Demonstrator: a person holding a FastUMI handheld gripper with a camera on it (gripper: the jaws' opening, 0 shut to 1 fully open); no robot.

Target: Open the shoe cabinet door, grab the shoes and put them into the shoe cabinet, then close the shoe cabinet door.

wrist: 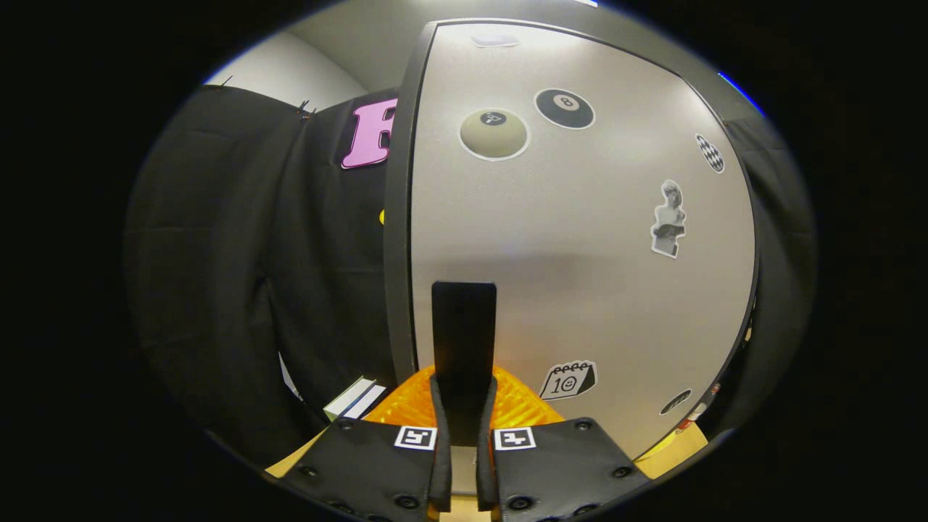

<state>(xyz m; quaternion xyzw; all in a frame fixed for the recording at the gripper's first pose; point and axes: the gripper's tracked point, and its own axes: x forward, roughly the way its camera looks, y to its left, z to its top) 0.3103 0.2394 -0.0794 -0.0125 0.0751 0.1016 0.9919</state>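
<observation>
The shoe cabinet door (580,239) is a pale grey panel with several stickers, and it stands right in front of me. A dark frame edge (397,217) runs down its left side. A black vertical handle (464,326) sticks out from the lower part of the door. My gripper (464,409) is shut on this handle, with one finger pressed against each side of it. I cannot tell whether the door stands ajar.
Black cloth wall (254,254) hangs to the left of the cabinet. A small white box (355,397) lies low down beside the cabinet's left edge. A tan surface (685,444) shows below the door's right corner.
</observation>
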